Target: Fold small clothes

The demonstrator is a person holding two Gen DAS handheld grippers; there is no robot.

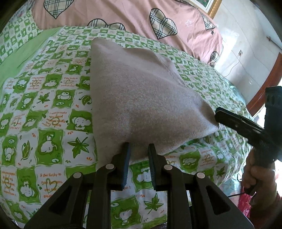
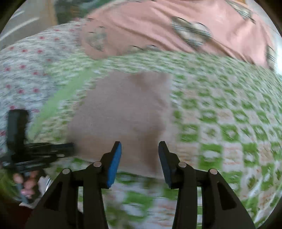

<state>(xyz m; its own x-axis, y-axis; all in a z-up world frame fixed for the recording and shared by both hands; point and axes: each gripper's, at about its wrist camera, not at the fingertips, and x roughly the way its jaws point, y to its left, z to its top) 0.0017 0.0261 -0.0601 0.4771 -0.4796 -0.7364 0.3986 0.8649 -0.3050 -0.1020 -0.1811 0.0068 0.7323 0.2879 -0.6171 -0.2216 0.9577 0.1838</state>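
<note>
Across the green-checked bedsheet (image 1: 44, 112), seen from the left wrist, a grey-beige fleece cloth (image 1: 141, 98) lies folded, just in front of the pink heart-print quilt (image 1: 123, 15). At the cloth's near edge the left gripper (image 1: 139, 149) has its jaws narrowly apart with the hem bunched between the pads, apparently pinched. At the cloth's right corner the right gripper (image 1: 218, 114) touches it, a hand (image 1: 253, 176) on its handle. From the right wrist, much blurred, the cloth (image 2: 123, 109) sits ahead of the right gripper (image 2: 140, 146), whose jaws stand released, nothing between them; the left gripper (image 2: 68, 148) meets the cloth's left edge.
</note>
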